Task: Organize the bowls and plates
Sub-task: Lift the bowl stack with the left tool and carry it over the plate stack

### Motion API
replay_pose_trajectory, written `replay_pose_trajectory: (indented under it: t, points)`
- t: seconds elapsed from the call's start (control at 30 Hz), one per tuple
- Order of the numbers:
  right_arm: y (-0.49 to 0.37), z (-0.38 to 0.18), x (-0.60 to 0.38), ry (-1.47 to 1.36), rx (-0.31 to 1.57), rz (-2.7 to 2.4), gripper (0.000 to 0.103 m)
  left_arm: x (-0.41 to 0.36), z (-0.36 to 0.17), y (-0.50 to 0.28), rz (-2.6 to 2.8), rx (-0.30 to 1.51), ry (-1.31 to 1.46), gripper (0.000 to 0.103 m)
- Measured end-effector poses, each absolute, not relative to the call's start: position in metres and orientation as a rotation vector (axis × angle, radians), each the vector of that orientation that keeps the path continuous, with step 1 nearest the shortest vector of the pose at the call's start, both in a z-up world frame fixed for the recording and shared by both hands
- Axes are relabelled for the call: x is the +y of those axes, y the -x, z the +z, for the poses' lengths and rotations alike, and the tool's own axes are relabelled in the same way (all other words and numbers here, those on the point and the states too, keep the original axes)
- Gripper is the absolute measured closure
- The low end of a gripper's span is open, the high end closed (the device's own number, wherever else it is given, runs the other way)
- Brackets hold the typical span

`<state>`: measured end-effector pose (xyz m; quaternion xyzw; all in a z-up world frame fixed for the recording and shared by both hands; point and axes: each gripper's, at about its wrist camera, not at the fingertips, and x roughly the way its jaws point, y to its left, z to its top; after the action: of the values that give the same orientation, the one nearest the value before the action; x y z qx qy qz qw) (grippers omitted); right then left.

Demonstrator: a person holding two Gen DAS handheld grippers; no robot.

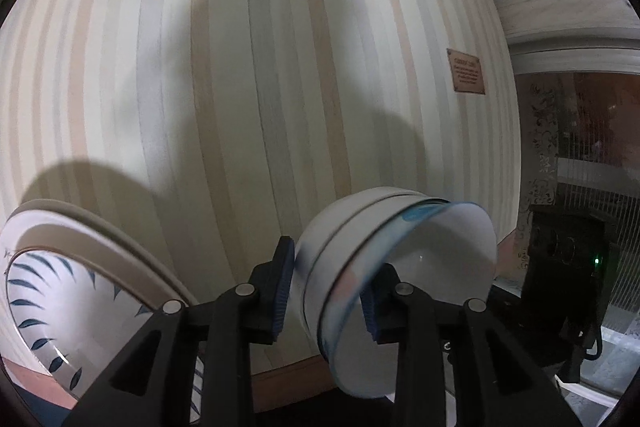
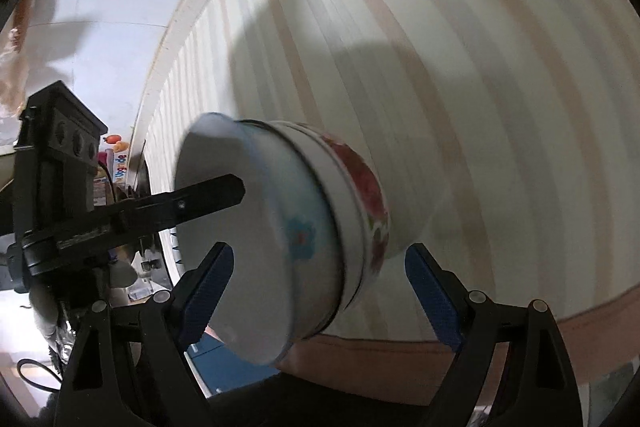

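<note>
**Stacked bowls in left claw, lifted before striped wall**

Black linkage of the left gripper [image 1: 326,291] fills the bottom of the left wrist view; its blue pads clamp the wall of a nested stack of bowls [image 1: 384,267], one pad outside, the other inside. Stack is tipped on its side, opening toward the right, in front of the striped wall [image 1: 248,75]. Patterned plates [image 1: 52,291] sit at lower left, tilted in view. Small plaque [image 1: 466,71] on wall.

Right gripper [image 2: 318,291]: pads wide apart, flanking the same stack [image 2: 320,219] with gaps on both sides, holding nothing. Motion blur on bowls.
</note>
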<state>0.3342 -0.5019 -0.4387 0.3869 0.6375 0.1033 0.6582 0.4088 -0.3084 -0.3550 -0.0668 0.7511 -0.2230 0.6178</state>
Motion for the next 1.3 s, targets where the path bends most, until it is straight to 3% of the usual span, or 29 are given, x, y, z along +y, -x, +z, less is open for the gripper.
replay_pose_trajectory:
  t: [0.23, 0.3, 0.47, 0.77, 1.3]
  points:
    - [-0.344, -0.458, -0.496, -0.928, 1.461, 0.263, 0.014, -0.316, -0.371, -0.408, -0.545, 1.776, 0.157, 0.069]
    - [-0.346, -0.459, -0.494, -0.926, 1.464, 0.270, 0.020, -0.317, -0.373, -0.409, -0.554, 1.779, 0.160, 0.065]
    - [-0.352, -0.460, -0.489, -0.923, 1.474, 0.269, 0.024, -0.316, -0.381, -0.412, -0.582, 1.784, 0.219, 0.059]
    - [-0.350, -0.458, -0.485, -0.895, 1.463, 0.245, 0.034, -0.313, -0.379, -0.408, -0.560, 1.768, 0.236, 0.058]
    - [-0.369, -0.437, -0.464, -0.857, 1.441, 0.286, 0.034, -0.283, -0.349, -0.409, -0.518, 1.670, 0.197, 0.058]
